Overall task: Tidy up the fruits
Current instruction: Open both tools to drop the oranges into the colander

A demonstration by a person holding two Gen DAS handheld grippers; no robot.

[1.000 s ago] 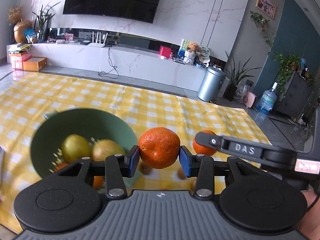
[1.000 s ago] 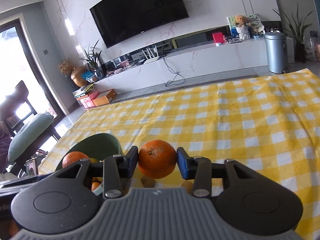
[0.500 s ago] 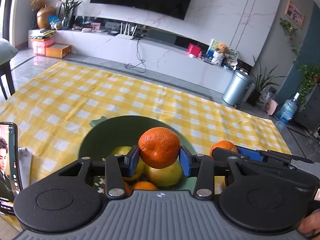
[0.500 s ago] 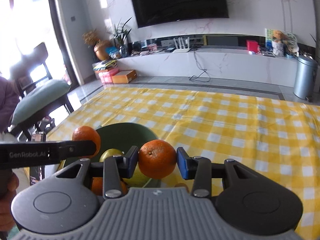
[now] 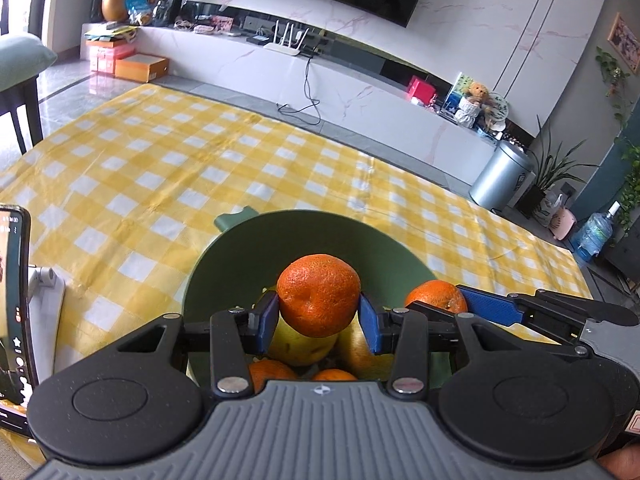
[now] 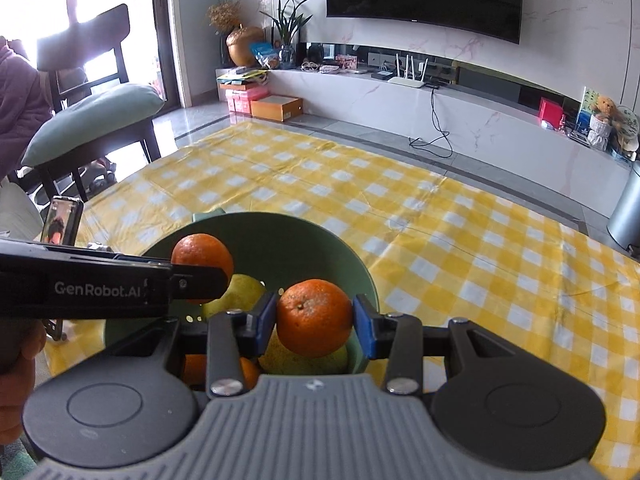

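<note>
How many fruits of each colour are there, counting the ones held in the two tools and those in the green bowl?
Orange: 4. The left tool holds the first orange, the right tool holds the second orange, and 2 bowl oranges lie in the green bowl.
Yellow-green: 2 yellow-green fruits, both in the bowl.
Total: 6 visible.

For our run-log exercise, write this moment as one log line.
left gripper: shut on orange | right gripper: shut on second orange | both over green bowl | bowl holds fruit

Fruits [image 5: 304, 344] lie in bowl [image 5: 312, 236] on tablecloth [image 5: 168, 184].
</note>
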